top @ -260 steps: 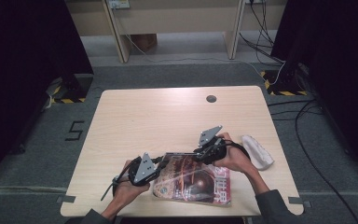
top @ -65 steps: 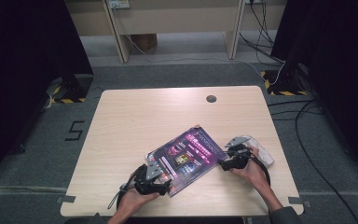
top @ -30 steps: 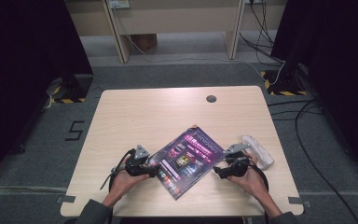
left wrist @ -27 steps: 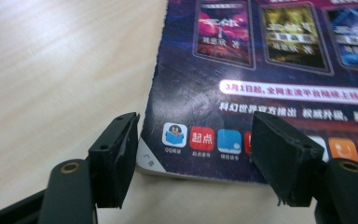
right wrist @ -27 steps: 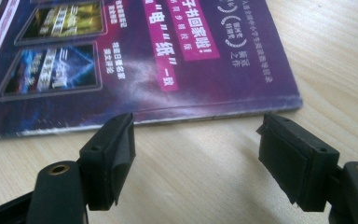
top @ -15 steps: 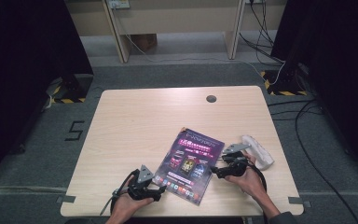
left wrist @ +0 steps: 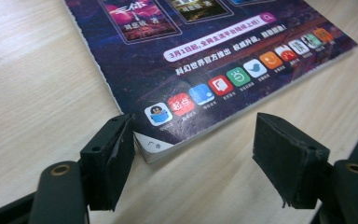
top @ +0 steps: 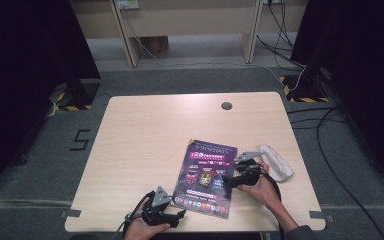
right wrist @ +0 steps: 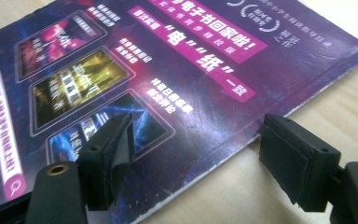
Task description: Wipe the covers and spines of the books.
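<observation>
Item: magazine [top: 206, 178], flat, rotated since prev. L tongs [left wrist: 193, 154] just opened, corner between, unclamped; R tongs [right wrist: 196, 158] apart astride edge. Repositioning done?

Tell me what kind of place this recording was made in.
Probably a lab or recording workspace rather than a home: a bare wooden table stands on grey carpet, black curtains hang on both sides, hazard-striped tape marks the floor, and loose cables trail beside it.

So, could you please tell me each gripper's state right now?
Left gripper: open, just widening, magazine corner between jaws, unheld.
Right gripper: open, over magazine edge.
</observation>
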A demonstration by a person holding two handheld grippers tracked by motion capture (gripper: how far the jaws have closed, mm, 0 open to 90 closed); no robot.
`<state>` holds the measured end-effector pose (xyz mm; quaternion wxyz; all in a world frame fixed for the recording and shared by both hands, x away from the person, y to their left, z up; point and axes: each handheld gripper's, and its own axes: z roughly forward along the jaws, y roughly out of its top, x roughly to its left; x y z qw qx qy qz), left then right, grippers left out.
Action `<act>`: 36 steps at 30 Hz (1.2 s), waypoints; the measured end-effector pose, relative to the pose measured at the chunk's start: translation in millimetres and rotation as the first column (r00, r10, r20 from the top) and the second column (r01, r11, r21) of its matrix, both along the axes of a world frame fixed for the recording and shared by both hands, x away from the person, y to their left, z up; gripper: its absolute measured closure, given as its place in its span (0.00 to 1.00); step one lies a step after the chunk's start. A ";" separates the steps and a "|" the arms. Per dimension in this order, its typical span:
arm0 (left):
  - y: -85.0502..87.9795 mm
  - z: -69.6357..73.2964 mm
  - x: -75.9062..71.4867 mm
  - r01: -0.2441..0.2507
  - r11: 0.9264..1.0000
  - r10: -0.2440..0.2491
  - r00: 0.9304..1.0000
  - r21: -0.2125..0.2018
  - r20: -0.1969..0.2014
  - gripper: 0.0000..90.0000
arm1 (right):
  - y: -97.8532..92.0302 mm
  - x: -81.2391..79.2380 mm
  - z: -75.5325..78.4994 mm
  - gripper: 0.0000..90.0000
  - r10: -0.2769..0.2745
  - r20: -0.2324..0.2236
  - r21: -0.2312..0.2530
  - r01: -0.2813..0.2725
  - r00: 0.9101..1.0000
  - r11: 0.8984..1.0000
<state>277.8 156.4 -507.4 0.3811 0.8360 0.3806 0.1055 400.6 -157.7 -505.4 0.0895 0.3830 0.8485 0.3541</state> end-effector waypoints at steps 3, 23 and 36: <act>-4.2 -0.2 -3.4 0.017 1.000 -0.018 1.000 -0.003 -0.006 0.32 | 1.8 4.5 0.4 0.30 -0.003 0.004 -0.011 0.003 1.000 1.000; 1.0 7.2 0.3 0.001 0.997 0.002 0.999 -0.071 0.040 0.30 | -23.9 11.7 19.5 0.33 -0.086 0.051 -0.006 0.086 0.995 0.996; -11.2 -1.8 10.9 0.070 0.997 -0.070 0.998 -0.022 -0.002 0.37 | -70.8 9.2 30.4 0.35 -0.223 0.089 -0.020 0.226 0.971 0.974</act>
